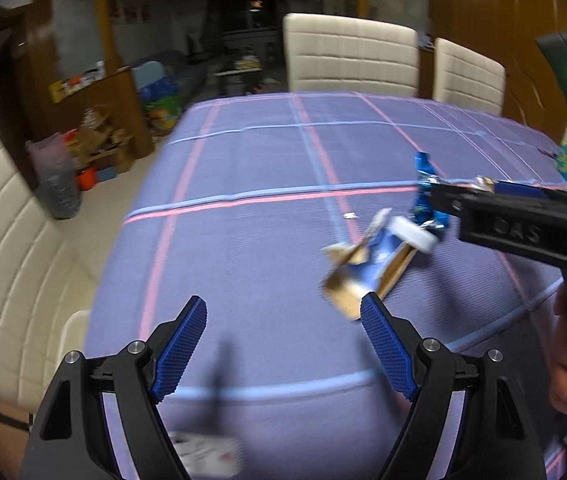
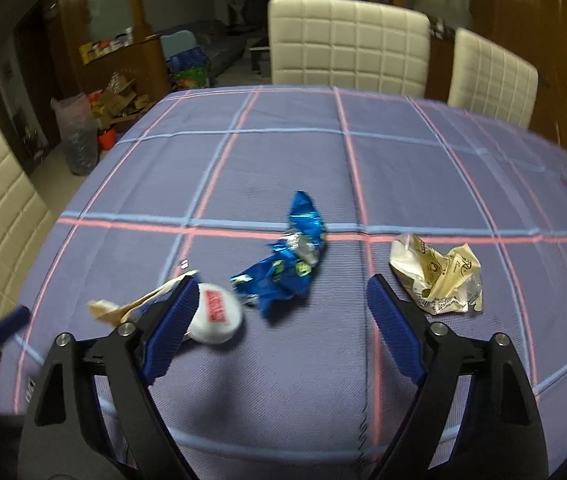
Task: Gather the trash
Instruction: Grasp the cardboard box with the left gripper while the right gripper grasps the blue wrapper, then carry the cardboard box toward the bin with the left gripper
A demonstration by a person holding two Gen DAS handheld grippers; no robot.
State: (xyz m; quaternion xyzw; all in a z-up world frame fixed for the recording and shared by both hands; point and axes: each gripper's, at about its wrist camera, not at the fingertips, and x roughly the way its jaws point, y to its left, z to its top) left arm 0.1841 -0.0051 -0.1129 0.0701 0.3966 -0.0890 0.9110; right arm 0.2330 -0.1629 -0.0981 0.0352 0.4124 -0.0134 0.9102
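in the left wrist view, the left gripper point(image 1: 283, 314) hangs over the purple checked tablecloth point(image 1: 243, 240) with its jaws spread wide and nothing between them. a torn gold-and-blue carton point(image 1: 357, 276) lies just ahead of its right finger, with a white round lid point(image 1: 413, 234) touching the carton's far end. past the lid a crumpled blue wrapper point(image 1: 427, 196) lies on the cloth, and the right gripper point(image 1: 439, 196) reaches in from the right, its tip over that wrapper; from here i cannot tell how far it is open. in the right wrist view, the right gripper point(image 2: 281, 294) is wide open and holds nothing. the blue wrapper point(image 2: 291, 256) lies on the cloth just ahead, between the lines of the 2 fingers. the white lid point(image 2: 215, 314) sits beside the left finger, partly hidden by it, with the torn carton point(image 2: 131, 304) further left. a crumpled cream wrapper point(image 2: 437, 274) lies just beyond the right finger. 2 cream chairs point(image 2: 347, 40) stand at the table's far side.
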